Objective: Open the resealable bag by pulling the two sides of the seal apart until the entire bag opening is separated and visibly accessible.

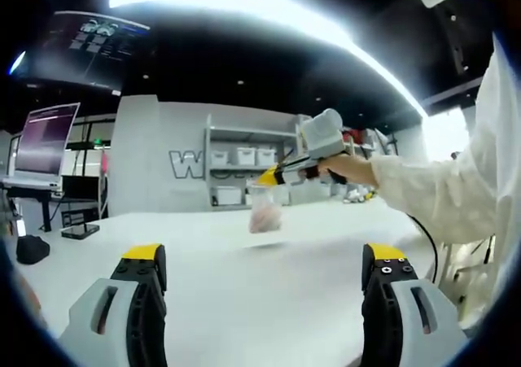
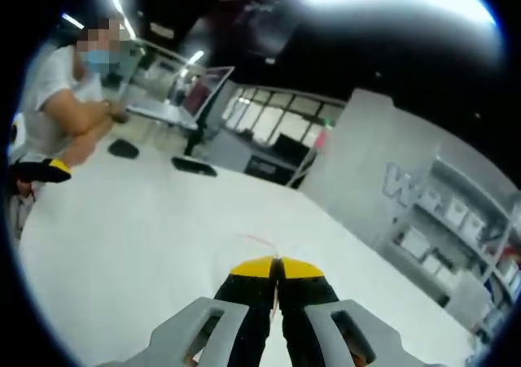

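Note:
A small clear resealable bag (image 1: 264, 212) with pinkish contents hangs above the white table (image 1: 244, 302) in the left gripper view. My right gripper (image 1: 273, 176), held by a hand in a white sleeve, is shut on the bag's top edge. My left gripper (image 1: 264, 257) stands wide open near the table's front, well short of the bag, with nothing between its jaws. In the right gripper view the right gripper (image 2: 277, 266) has its yellow tips pressed together, with a thin red-lined strip of the bag (image 2: 257, 241) poking out past them. A yellow tip of the left gripper (image 2: 39, 170) shows at the far left.
A monitor (image 1: 45, 139) on a stand and small black items (image 1: 80, 230) sit at the table's left. Shelves with white bins (image 1: 244, 157) line the back wall. A person (image 2: 61, 98) leans on the table's far side near a dark pad (image 2: 194, 166).

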Motion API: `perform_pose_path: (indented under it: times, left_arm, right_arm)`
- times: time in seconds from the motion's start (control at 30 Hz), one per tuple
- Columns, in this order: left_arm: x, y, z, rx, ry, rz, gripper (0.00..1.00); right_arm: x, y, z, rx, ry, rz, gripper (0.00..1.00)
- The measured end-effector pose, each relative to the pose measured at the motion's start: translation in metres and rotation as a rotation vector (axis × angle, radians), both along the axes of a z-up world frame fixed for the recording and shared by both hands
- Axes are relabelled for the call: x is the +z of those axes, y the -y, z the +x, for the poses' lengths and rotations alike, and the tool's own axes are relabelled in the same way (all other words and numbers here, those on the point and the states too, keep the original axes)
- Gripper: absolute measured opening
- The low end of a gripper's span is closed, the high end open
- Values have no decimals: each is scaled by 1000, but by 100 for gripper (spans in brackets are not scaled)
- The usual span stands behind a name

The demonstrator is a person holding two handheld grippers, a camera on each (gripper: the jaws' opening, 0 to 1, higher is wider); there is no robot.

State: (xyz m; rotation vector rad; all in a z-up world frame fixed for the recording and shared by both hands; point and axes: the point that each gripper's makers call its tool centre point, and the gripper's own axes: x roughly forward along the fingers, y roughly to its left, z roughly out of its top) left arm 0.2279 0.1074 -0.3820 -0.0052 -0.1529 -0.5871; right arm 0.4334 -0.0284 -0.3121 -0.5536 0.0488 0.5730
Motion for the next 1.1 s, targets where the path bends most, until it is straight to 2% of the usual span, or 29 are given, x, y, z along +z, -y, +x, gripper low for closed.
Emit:
perform_pose_path:
  times: [0.33,0.8,1.1]
  left_arm:
    - [-1,-1,1,2,-1,4,98]
    - [-4,-2,6,2,-10,6,98]
    - [-6,-4,9,0,-15,-1,98]
  right_arm:
    - [-1,10,18,-34,-14,4,0]
    - [-8,11,42,-61,-41,-3,0]
    - [-7,17,62,-96,-43,-10,0]
